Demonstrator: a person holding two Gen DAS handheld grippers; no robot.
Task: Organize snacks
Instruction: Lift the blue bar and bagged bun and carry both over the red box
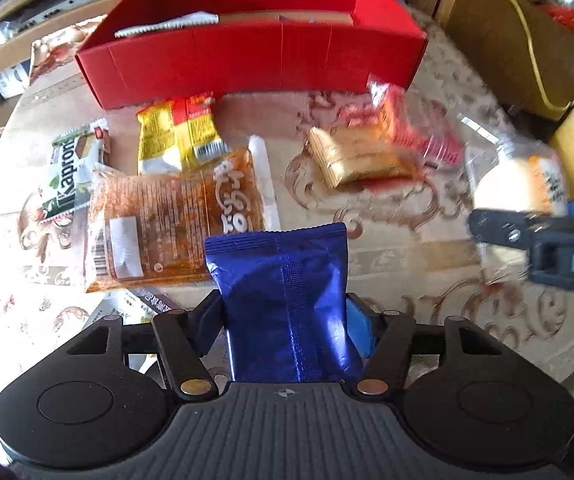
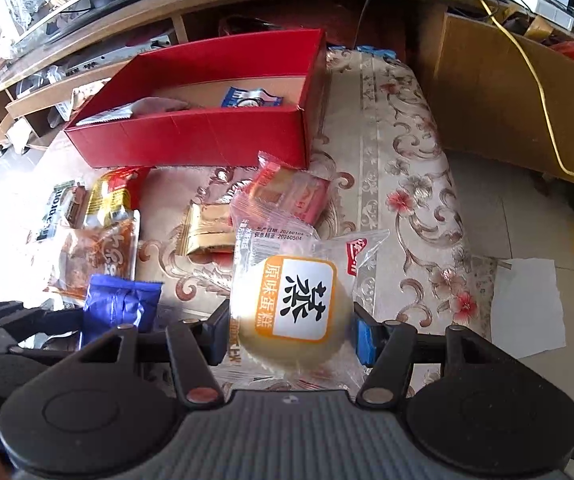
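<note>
Between my left gripper's [image 1: 283, 312] pads sits a blue foil packet [image 1: 287, 300], clamped at its sides, jaws partly closed around it. My right gripper [image 2: 293, 328] squeezes a clear-wrapped steamed cake [image 2: 295, 304] the same way. Far across the patterned tablecloth [image 2: 407, 216] stands the red box [image 1: 247, 60], with loose snack packets [image 1: 175, 216] lying near it.

Both grippers [image 1: 285, 320] [image 2: 293, 330] clamped, angled down.

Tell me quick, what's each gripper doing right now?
Left gripper: jaws shut on the blue snack packet.
Right gripper: jaws shut on the wrapped round cake.
</note>
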